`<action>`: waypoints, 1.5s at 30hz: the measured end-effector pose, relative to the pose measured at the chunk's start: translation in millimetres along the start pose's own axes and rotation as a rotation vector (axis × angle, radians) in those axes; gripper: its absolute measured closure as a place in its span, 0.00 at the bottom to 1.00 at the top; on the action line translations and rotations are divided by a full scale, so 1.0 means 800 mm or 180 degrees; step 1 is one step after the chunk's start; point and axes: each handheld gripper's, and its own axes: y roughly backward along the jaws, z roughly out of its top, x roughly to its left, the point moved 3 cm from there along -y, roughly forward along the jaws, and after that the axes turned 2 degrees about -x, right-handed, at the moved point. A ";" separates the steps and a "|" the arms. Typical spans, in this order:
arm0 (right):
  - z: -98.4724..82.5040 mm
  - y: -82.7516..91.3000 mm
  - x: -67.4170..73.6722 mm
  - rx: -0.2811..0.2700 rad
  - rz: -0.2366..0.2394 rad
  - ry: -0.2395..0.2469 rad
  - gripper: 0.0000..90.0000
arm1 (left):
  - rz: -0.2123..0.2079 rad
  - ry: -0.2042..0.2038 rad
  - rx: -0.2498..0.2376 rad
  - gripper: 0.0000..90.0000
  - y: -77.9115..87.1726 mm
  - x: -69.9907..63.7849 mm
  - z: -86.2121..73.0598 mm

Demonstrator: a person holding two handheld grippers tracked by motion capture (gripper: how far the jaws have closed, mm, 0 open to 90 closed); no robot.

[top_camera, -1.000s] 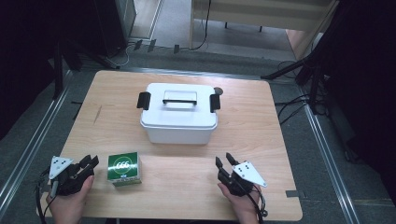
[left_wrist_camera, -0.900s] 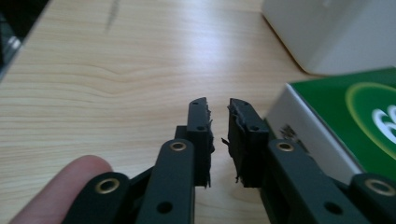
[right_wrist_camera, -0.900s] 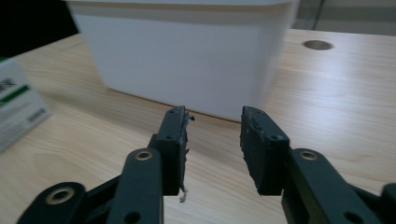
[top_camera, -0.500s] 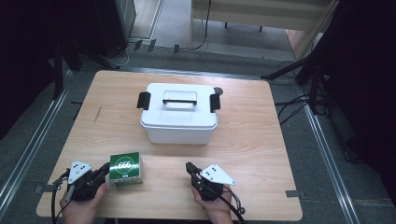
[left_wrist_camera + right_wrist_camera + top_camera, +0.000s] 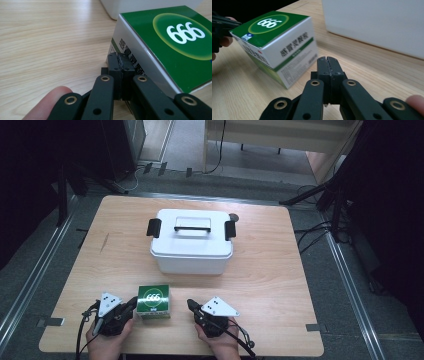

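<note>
Two closed grippers flanking green box (image 5: 153, 302)

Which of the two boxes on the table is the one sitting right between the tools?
The small green box marked 666; the larger white lidded container with black latches sits farther back, away from both tools.

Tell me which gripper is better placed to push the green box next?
Probably the left gripper: its shut jaws sit right at the side of the green box, seemingly touching. The right gripper, also shut, points at the box across a gap of bare table.
</note>
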 end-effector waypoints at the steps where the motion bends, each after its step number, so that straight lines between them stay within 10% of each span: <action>1: 0.000 -0.001 0.001 0.0018 0.0010 0.0006 1.00 | -0.0028 -0.0004 0.0006 1.00 -0.002 -0.004 0.000; 21: 0.001 0.003 -0.008 0.0030 -0.0014 0.0003 1.00 | -0.0299 -0.0124 0.0054 1.00 -0.020 -0.052 -0.004; 45: -0.015 0.060 -0.058 -0.0039 -0.0511 -0.0301 1.00 | -0.0730 -0.0409 0.0014 1.00 -0.065 -0.123 0.009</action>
